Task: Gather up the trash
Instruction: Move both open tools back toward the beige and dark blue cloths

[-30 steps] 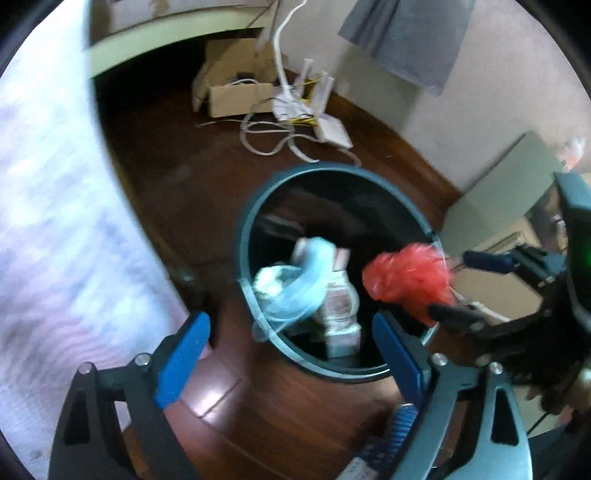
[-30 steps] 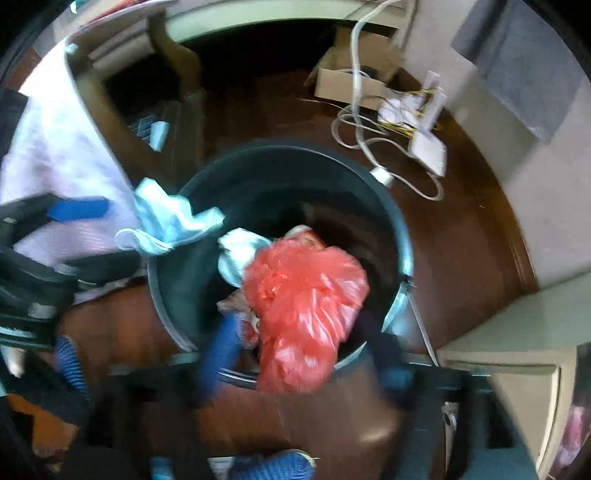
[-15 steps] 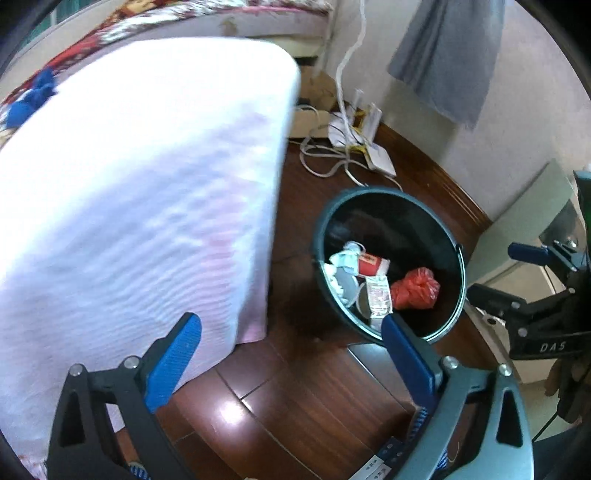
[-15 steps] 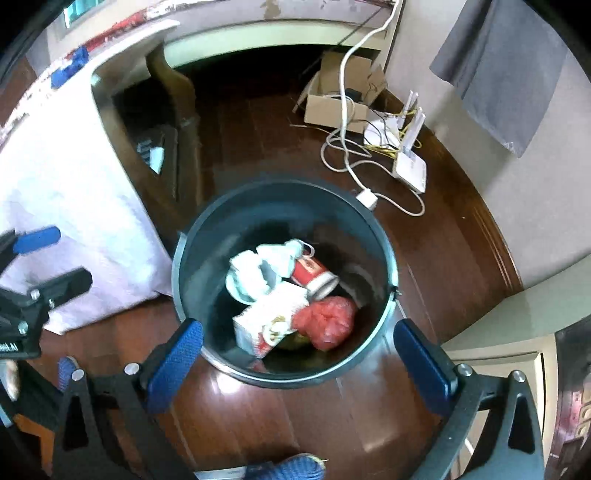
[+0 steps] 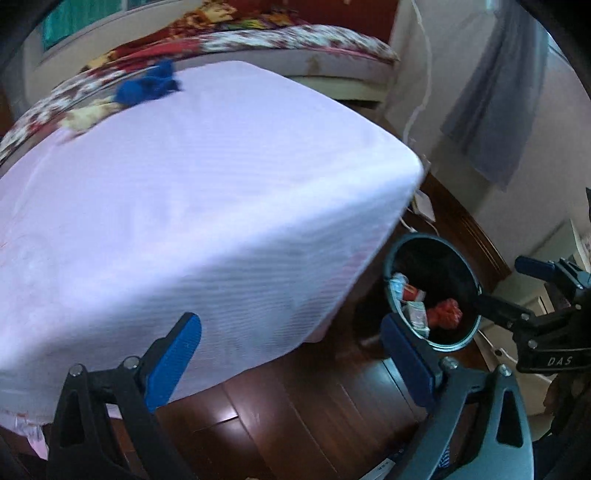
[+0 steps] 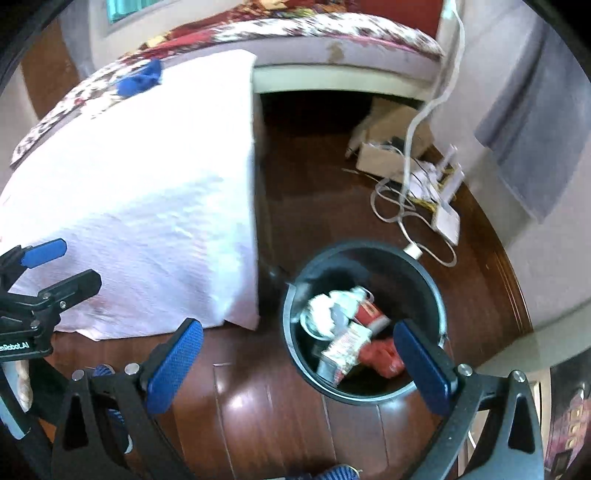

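Nearest, on the right gripper (image 6: 297,330): blue fingers (image 6: 177,363) spread wide, with nothing between them. No longer carrying the red bag (image 6: 380,356) that hung in the grip a second ago. Same on the left gripper (image 5: 288,328): fingers wide and empty, done with the pale wad (image 6: 321,308) that dangled over the rim.

Just past the fingertips, on the dark wood floor (image 6: 258,406): the round black bin (image 6: 399,280), now seen from higher up and farther back, so smaller in both views. Inside, settled at the bottom: the red bag toward the near right, touching a printed carton (image 6: 345,347); beyond these a red cup (image 6: 369,312) and the pale wad toward the far left. Nothing draped on the rim, nothing on the floor beside it.

Meaning for the task, as a judgement: both drops finished, this load collected, both hands free and pulling away for whatever is left.

Left of the bin and close beside it: the bench under a white cloth (image 6: 147,206), far more of its top in view than a second ago. Bare across the near and middle part. Only at the far edge: a crumpled blue thing (image 6: 138,79), too blurred to say whether trash or not; possibly the next pick.

Farther right, along the wall: a tangle of white cables (image 6: 406,206) and a small box, likely not rubbish. Farthest: a bed (image 6: 332,26) with a flowered cover, and a grey cloth (image 6: 535,129) hanging on the wall.
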The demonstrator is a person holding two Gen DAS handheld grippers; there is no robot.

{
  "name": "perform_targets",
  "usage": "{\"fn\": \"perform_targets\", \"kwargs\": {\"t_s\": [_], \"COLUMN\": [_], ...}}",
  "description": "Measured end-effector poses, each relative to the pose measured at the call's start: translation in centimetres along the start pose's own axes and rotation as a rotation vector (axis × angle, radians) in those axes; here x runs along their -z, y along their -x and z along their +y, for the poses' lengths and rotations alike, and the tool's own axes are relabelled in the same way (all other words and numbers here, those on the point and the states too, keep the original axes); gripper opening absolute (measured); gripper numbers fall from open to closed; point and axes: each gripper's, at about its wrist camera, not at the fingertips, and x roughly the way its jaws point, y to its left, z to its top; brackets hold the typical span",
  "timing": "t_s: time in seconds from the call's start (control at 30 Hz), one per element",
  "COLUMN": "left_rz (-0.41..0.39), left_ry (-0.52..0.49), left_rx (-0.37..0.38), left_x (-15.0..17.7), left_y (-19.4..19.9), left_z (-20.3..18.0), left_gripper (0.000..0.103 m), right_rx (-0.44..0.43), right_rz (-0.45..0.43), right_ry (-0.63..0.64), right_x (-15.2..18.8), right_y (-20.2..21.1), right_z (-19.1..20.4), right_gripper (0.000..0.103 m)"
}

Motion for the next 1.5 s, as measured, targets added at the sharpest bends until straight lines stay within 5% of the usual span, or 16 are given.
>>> {"fn": "perform_targets", "kwargs": {"t_s": [0.5, 0.93, 1.5], "left_rz": [-0.127, -0.162, -0.102], "left_ry": [0.156, 0.229, 0.249], "left_rx": [-0.146, -0.248, -0.258], "left_x": [-1.7, -3.3, -8.8], "left_y": [5.7, 7.7, 2.3], "left_z": [10.0, 16.8, 24.0], "left_gripper": [0.099, 0.099, 0.094], "right_rx": [-0.103, -0.182, -0.218], "right_rz": [-0.124, -0.158, -0.145], "right_ry": [0.151, 0.193, 0.285], "right_x": [-8.4, -14.7, -24.5], "right_y": [3.1, 3.0, -4.1], "right_z": [10.6, 17.6, 23.1], "right_gripper": [0.103, 0.103, 0.103]}}
